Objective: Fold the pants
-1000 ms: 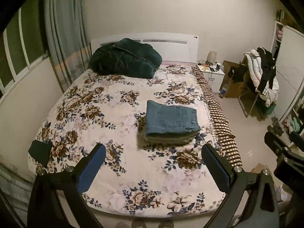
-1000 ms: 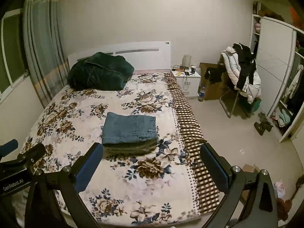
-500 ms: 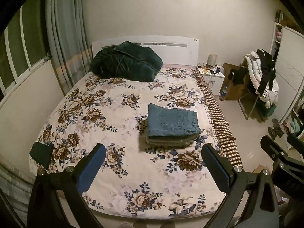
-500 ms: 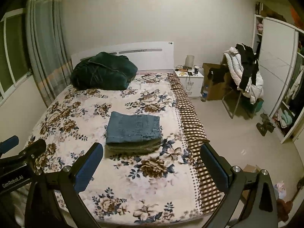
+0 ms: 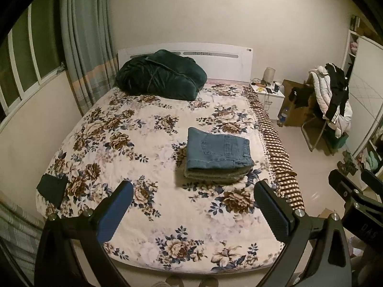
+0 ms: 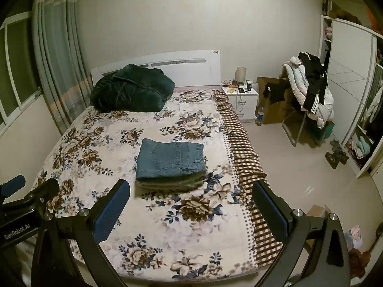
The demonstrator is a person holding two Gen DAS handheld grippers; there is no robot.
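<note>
- Left wrist view: the blue jeans (image 5: pixel 219 151) lay folded into a compact rectangle on top of a second folded garment (image 5: pixel 215 175), greyish-green, right of centre on the floral bed cover (image 5: pixel 134 143). Judging by that neat stack, the folding looked finished, with nothing visibly left to fold.
- The left gripper (image 5: pixel 192 211) hung over the foot of the bed with its fingers spread wide and empty, well apart from the stack.
- A dark green bundle (image 5: pixel 160 75) sat by the headboard and a small dark item (image 5: pixel 51 187) near the bed's left corner, both far from the jeans.
- Right wrist view: the right gripper (image 6: pixel 191 212) was likewise wide apart and held nothing, with the jeans (image 6: pixel 171 161) ahead of it.
- The stack sat near the checked border (image 6: pixel 241 150) along the bed's right edge; open floor (image 6: pixel 287 167) beyond gave free room to pull back, short of the chair heaped with clothes (image 6: pixel 308 98).
</note>
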